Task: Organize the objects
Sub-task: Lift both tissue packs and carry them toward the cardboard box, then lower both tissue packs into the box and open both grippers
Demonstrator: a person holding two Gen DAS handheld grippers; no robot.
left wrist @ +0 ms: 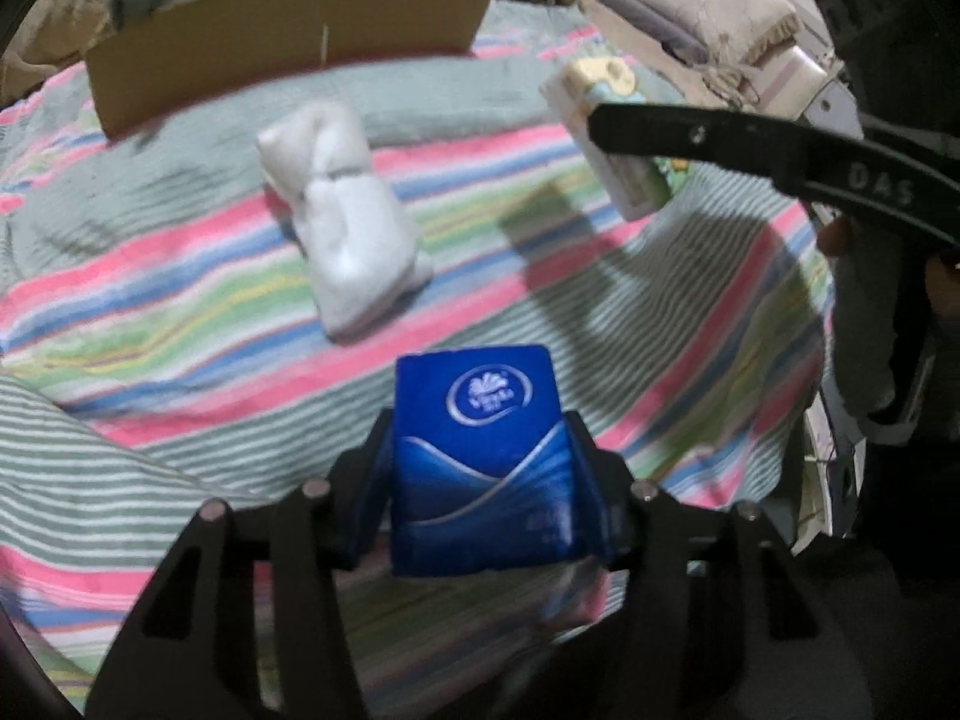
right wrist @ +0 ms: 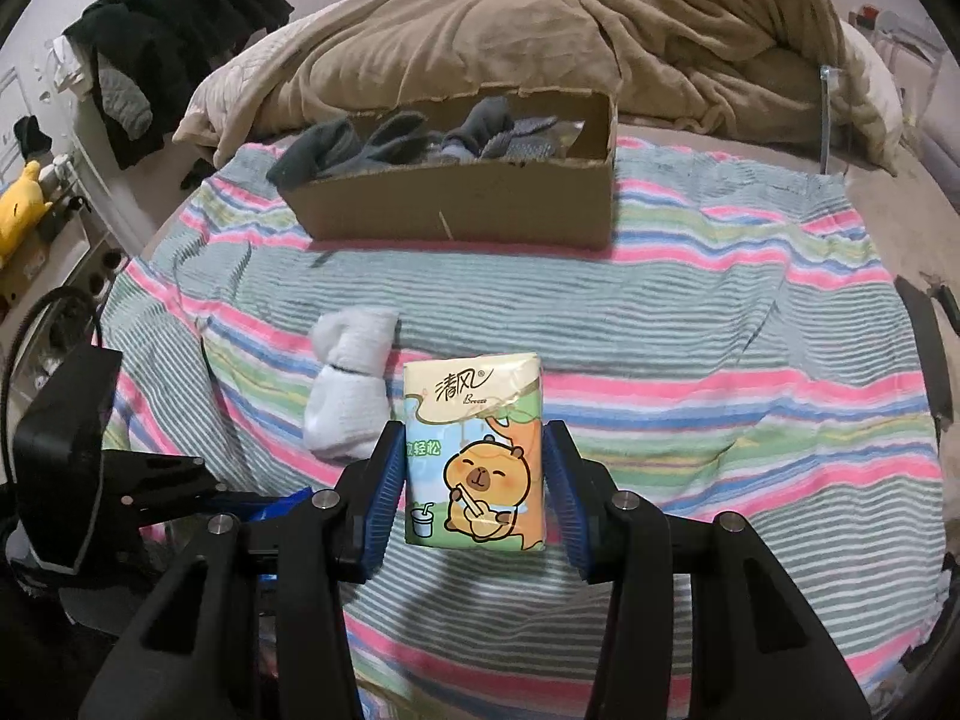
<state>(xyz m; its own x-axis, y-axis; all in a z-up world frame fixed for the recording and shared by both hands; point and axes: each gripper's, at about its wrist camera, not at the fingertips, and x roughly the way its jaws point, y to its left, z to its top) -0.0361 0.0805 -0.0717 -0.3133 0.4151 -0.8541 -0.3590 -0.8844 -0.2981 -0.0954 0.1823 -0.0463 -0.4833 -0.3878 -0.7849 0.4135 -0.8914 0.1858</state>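
Note:
My left gripper is shut on a blue tissue pack and holds it above the striped blanket. My right gripper is shut on a tissue pack with a cartoon capybara; that pack also shows in the left wrist view, held at the upper right. A rolled pair of white socks lies on the blanket ahead of both grippers, and shows in the right wrist view just left of the capybara pack. A cardboard box with grey socks in it stands at the far side.
A beige duvet is heaped behind the box. Black clothes and a yellow plush toy sit off the bed at the far left. The left gripper's body shows at the left of the right wrist view.

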